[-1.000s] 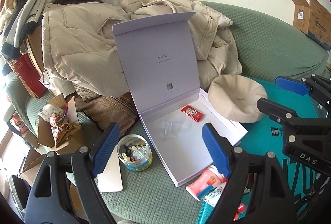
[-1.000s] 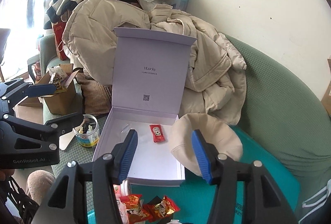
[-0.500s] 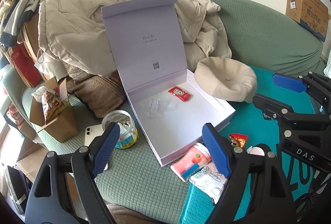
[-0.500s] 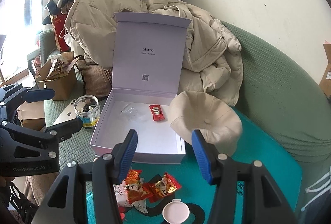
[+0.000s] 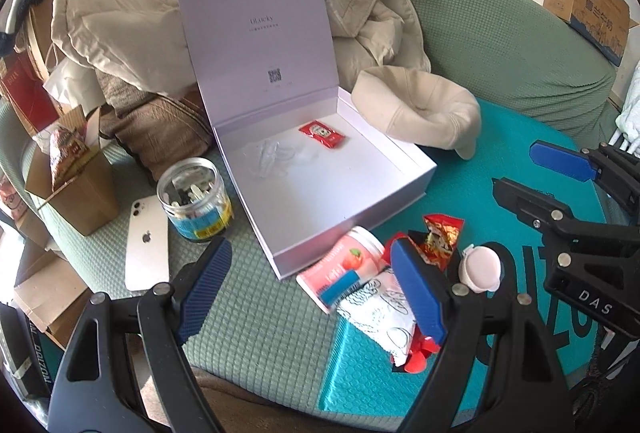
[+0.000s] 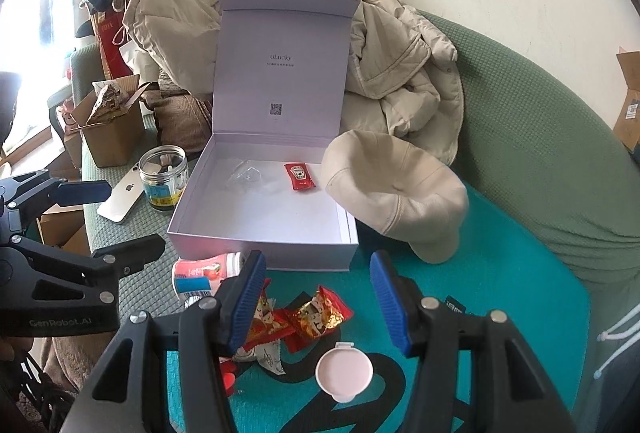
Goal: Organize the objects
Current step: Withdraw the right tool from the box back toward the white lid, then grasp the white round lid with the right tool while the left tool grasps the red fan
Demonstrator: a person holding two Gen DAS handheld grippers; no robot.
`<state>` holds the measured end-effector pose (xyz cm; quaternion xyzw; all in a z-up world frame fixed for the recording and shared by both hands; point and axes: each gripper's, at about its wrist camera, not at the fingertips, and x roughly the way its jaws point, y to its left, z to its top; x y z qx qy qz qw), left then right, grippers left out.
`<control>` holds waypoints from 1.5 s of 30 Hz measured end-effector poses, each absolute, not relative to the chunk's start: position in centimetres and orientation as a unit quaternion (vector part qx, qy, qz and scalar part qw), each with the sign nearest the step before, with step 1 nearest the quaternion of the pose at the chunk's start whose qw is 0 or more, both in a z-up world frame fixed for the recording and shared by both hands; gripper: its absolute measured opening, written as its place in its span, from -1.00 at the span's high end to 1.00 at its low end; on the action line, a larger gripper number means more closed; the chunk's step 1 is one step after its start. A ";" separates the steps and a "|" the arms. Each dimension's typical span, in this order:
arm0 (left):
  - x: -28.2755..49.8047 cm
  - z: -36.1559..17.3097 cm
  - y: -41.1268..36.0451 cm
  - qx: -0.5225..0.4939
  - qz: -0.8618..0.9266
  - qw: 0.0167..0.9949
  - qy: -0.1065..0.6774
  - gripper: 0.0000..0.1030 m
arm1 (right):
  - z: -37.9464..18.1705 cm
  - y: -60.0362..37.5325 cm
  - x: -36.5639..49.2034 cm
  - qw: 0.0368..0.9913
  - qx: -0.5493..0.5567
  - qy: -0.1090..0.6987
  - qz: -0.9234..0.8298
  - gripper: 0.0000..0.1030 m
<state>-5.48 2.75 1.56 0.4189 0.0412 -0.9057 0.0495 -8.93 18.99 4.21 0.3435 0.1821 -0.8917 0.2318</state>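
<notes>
An open white gift box (image 5: 348,229) (image 6: 260,249) lies on the green sofa, its lid upright. Inside it are a red ketchup packet (image 5: 322,135) (image 6: 299,176) and a clear plastic piece (image 5: 272,157). In front of the box lie a pink strawberry tub (image 5: 340,269) (image 6: 200,273), red-gold snack packets (image 5: 440,233) (image 6: 316,313), a white patterned packet (image 5: 384,313) and a pink lid (image 5: 479,269) (image 6: 344,373). My left gripper (image 5: 310,247) hangs open above the tub. My right gripper (image 6: 318,261) hangs open above the snack packets. Neither holds anything.
A beige cap (image 5: 420,113) (image 6: 396,193) rests against the box's right side on a teal mat (image 6: 500,273). Left of the box are a glass jar (image 5: 196,201), a white phone (image 5: 146,241) and a brown carton (image 5: 76,193). Coats (image 6: 192,13) are piled behind.
Both grippers have sunk and tipped further down. The box has slid up in both views, and the phone, snack packets and pink lid have come into sight. The jaws have kept their width.
</notes>
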 end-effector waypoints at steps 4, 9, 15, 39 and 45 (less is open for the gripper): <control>-5.0 0.4 3.3 0.429 -0.901 0.043 0.045 -0.58 | 3.1 19.5 -8.6 0.235 0.355 0.174 -0.888 -0.07; -4.6 -1.0 3.9 0.442 -0.895 0.038 0.051 -0.58 | 1.7 20.2 -8.2 0.232 0.368 0.169 -0.884 -0.07; -3.9 -2.4 4.7 0.453 -0.889 0.030 0.058 -0.58 | 0.2 21.2 -7.8 0.230 0.386 0.159 -0.879 -0.07; -1.1 -7.6 9.3 0.479 -0.873 -0.038 0.087 -0.58 | -5.8 26.0 -6.5 0.203 0.443 0.112 -0.866 -0.25; -2.2 -9.4 10.2 0.500 -0.858 -0.049 0.105 -0.58 | -8.1 26.7 -7.7 0.182 0.464 0.104 -0.860 -0.29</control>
